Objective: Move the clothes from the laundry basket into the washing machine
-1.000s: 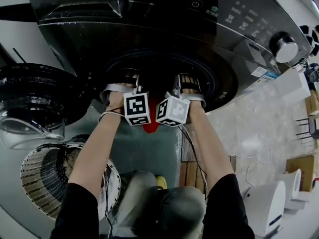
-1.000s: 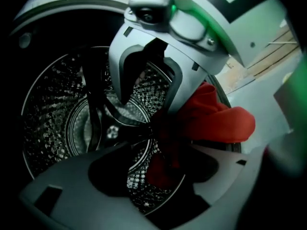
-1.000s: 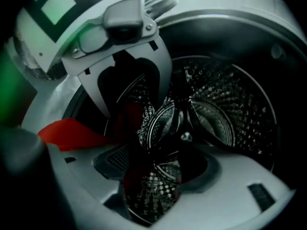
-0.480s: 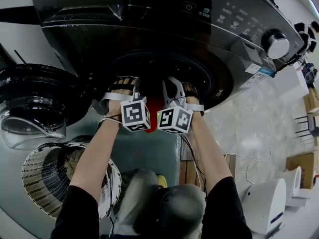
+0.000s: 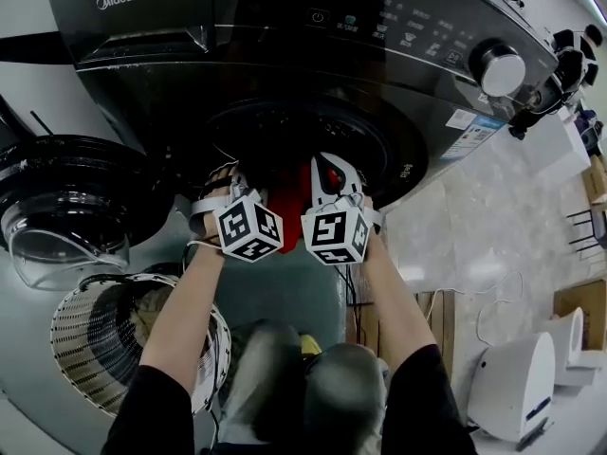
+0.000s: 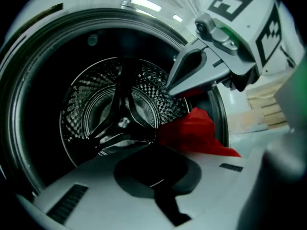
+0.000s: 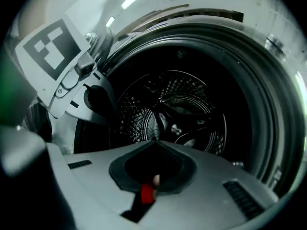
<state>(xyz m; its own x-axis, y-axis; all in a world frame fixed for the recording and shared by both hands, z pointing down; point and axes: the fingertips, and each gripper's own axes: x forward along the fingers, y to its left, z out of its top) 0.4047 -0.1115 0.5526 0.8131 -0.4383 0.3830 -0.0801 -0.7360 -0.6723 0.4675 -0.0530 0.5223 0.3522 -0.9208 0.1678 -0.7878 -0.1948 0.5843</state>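
Just at the drum (image 6: 160, 92) rim with depth ahead, left gripper (image 6: 141, 150) jaws closed, right gripper (image 7: 154, 147) jaws pinching red garment (image 6: 194, 131)

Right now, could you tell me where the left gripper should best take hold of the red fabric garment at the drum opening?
Grip the bunched lower fold of the red fabric garment, coming from its left with the left gripper opened. That fold hangs loose at the rim of the dark washing machine, while the right gripper seems to pinch the upper part.

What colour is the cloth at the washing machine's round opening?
Plain red. The cloth shows best in the left gripper view.
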